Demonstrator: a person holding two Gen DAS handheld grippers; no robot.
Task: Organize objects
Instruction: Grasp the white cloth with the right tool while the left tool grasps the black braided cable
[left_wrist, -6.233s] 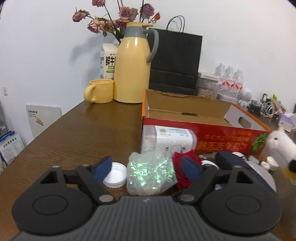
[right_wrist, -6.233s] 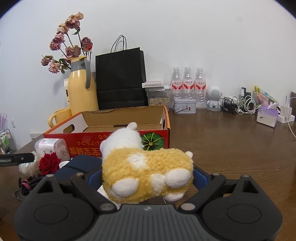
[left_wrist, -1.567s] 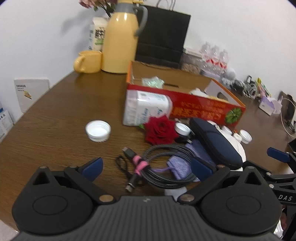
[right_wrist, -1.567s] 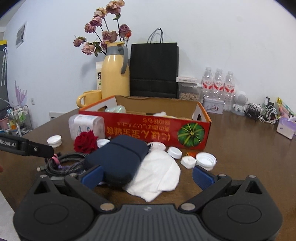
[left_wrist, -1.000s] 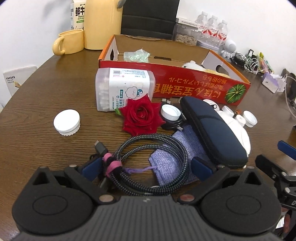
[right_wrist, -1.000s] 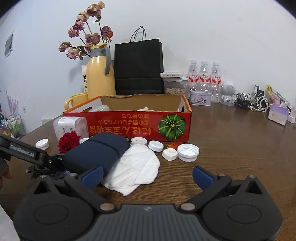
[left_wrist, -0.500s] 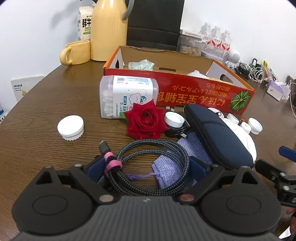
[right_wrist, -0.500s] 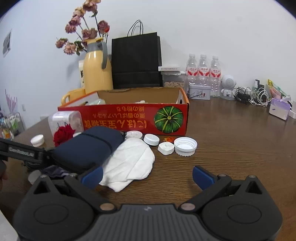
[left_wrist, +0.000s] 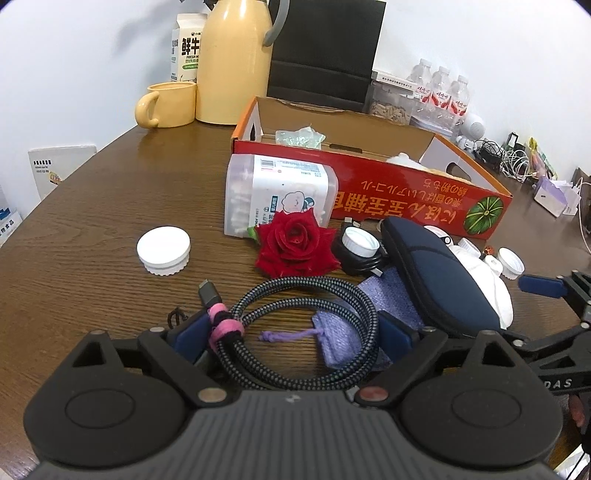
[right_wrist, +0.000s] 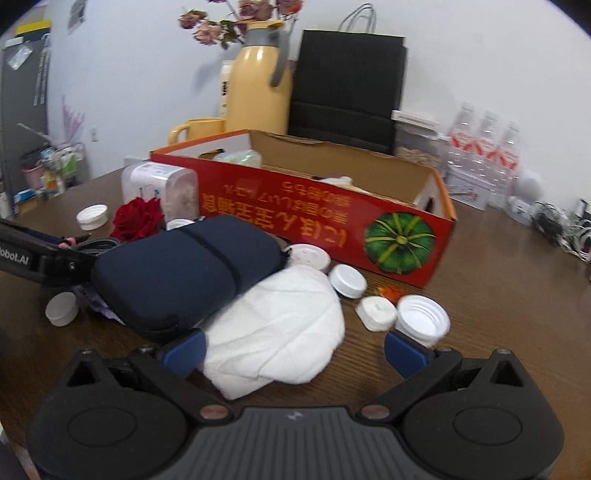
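- Low over the tabletop (left_wrist: 92, 206), the left tool (left_wrist: 291, 334) has its jaws set wide on either side of the coiled cable (left_wrist: 295, 328), one pad by the pink tie, the other at the coil's far edge; whether they touch it cannot be told.
- Under the coil's right side lies a purple pouch (left_wrist: 343, 339).
- Beyond the cable sit a rose (left_wrist: 295, 245), a white cap (left_wrist: 163, 250) and a plastic tub (left_wrist: 280, 195) against the red box (left_wrist: 406, 195).
- Right tool (right_wrist: 293, 350), jaws wide and empty, hovers over a white cloth (right_wrist: 280, 339).
- Partly on the cloth rests a navy case (right_wrist: 184, 269); loose caps (right_wrist: 423, 319) lie to its right, before the box.
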